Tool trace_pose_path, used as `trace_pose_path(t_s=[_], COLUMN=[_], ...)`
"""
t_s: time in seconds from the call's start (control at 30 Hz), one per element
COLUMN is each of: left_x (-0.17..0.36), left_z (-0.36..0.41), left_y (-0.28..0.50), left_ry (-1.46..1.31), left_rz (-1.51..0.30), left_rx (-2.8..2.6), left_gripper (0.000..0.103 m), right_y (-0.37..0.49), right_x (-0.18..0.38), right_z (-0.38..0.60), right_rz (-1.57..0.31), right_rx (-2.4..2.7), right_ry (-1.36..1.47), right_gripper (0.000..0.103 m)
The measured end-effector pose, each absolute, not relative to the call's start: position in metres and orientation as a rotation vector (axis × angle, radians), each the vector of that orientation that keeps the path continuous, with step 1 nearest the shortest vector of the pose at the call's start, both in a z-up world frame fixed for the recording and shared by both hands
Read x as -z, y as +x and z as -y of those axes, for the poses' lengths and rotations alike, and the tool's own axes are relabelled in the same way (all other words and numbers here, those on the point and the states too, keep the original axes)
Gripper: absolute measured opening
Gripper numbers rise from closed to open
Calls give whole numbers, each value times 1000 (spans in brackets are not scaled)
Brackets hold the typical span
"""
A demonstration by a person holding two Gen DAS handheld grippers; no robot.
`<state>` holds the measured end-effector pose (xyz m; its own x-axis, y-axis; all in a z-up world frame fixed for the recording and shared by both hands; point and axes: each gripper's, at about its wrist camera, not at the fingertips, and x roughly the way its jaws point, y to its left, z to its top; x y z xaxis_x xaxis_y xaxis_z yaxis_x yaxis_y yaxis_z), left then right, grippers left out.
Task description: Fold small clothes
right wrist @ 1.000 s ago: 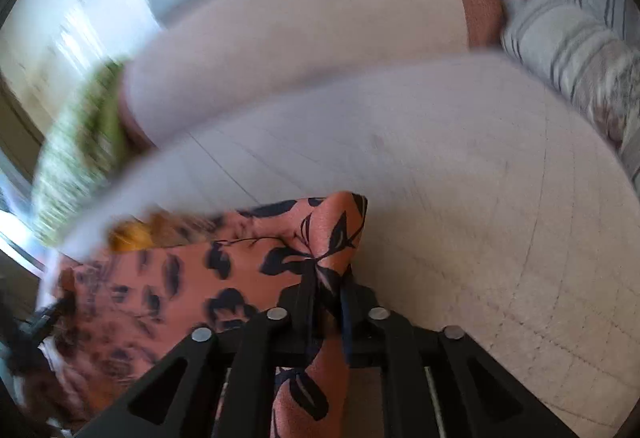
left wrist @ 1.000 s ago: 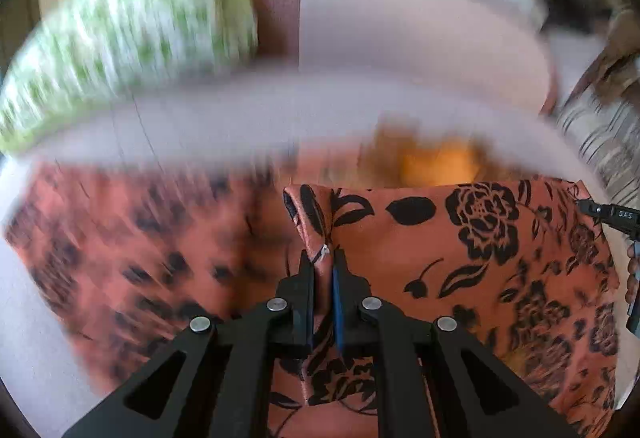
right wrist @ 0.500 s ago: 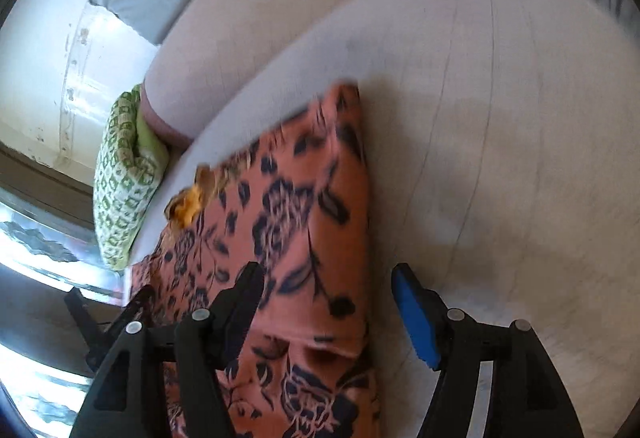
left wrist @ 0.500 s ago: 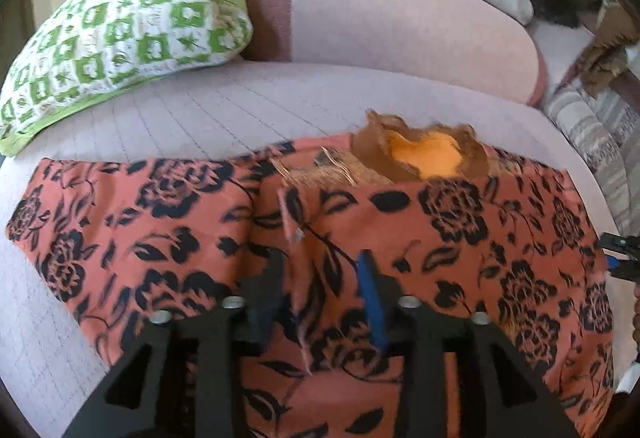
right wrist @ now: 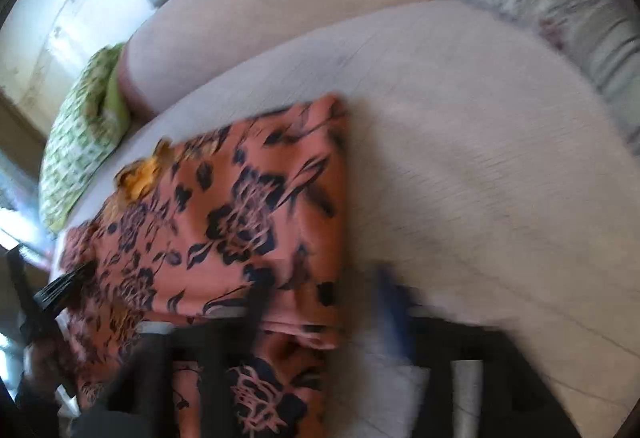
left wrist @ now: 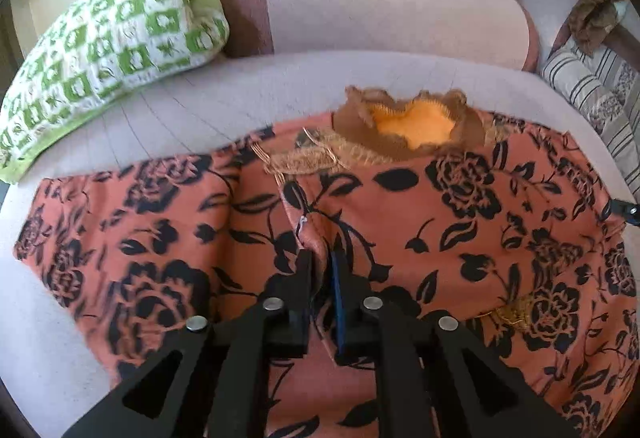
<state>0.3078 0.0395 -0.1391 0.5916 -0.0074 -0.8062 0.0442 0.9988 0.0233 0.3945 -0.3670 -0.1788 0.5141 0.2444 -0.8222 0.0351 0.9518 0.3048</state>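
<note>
An orange garment with a black flower print [left wrist: 440, 218] lies folded on the bed, its brown neckline with yellow lining at the far side. My left gripper [left wrist: 322, 270] is shut on a raised fold of the garment near its middle. In the right wrist view, which is blurred, the garment [right wrist: 240, 206] has its straight right edge running down between the jaws of my right gripper [right wrist: 322, 278]. Those jaws are opening, and the pads stand apart from the cloth. A black part of the right gripper [left wrist: 624, 210] shows at the garment's right edge.
The garment lies on a pale quilted bed cover [left wrist: 200, 106]. A green and white pillow [left wrist: 108, 50] lies at the far left, with a long pink bolster [left wrist: 380, 6] behind. A striped cushion [left wrist: 592, 94] sits at the right. Bare cover [right wrist: 480, 158] stretches right of the garment.
The left gripper opened and shut again on the fold, slightly nearer. The right gripper let go of the garment corner and opened wide. The garment now lies flat.
</note>
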Motion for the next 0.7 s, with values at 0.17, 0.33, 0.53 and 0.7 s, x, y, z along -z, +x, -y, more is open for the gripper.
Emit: trace_pose_path(t_s=[0.17, 0.33, 0.53, 0.7], left_x=[106, 137, 126, 133], left_z=[-45, -40, -40, -54], left_y=[285, 297, 299, 335], left_ry=[10, -19, -8, -85], left_rz=[-820, -949, -888, -917], left_rx=[79, 119, 81, 26], left_gripper=[17, 35, 39, 46], right_y=[384, 411, 427, 449], right_x=[143, 166, 197, 187], right_z=[365, 354, 363, 351], right_rz=[-912, -908, -984, -964], right_rx=[-265, -481, -446, -422], right_ry=[453, 634, 738, 639], right_gripper=[72, 76, 70, 71])
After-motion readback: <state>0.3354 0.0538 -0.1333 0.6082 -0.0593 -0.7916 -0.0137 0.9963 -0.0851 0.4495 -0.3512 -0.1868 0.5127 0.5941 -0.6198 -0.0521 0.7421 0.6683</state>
